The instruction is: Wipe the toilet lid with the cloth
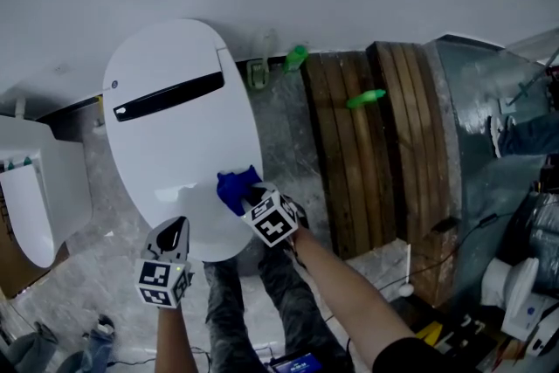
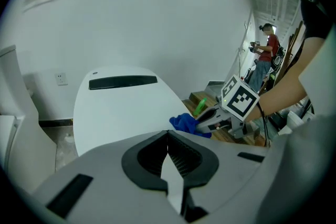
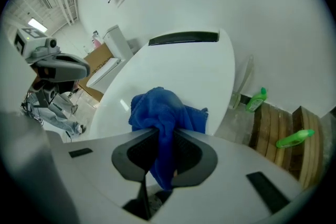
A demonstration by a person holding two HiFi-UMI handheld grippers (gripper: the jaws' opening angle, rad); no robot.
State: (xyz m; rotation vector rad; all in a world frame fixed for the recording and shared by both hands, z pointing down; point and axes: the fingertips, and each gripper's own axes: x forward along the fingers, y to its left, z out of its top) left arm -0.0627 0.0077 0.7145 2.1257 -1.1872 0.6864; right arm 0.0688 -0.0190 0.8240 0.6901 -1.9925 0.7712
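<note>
The white toilet lid (image 1: 179, 131) is closed, with a black strip near its hinge end. A blue cloth (image 1: 236, 186) lies bunched on the lid's near right edge, and my right gripper (image 1: 251, 198) is shut on it. In the right gripper view the blue cloth (image 3: 163, 123) hangs pinched between the two jaws over the toilet lid (image 3: 178, 71). My left gripper (image 1: 175, 233) hovers at the lid's near edge, shut and empty; in its own view the jaws meet over the toilet lid (image 2: 121, 105), with the blue cloth (image 2: 188, 124) to the right.
A second white fixture (image 1: 39, 188) stands left of the toilet. Wooden slats (image 1: 376, 144) lie to the right, with two green bottles (image 1: 365, 99) on and beside them. My legs (image 1: 262, 301) are just below the lid. Another person (image 2: 266, 52) stands far off in the left gripper view.
</note>
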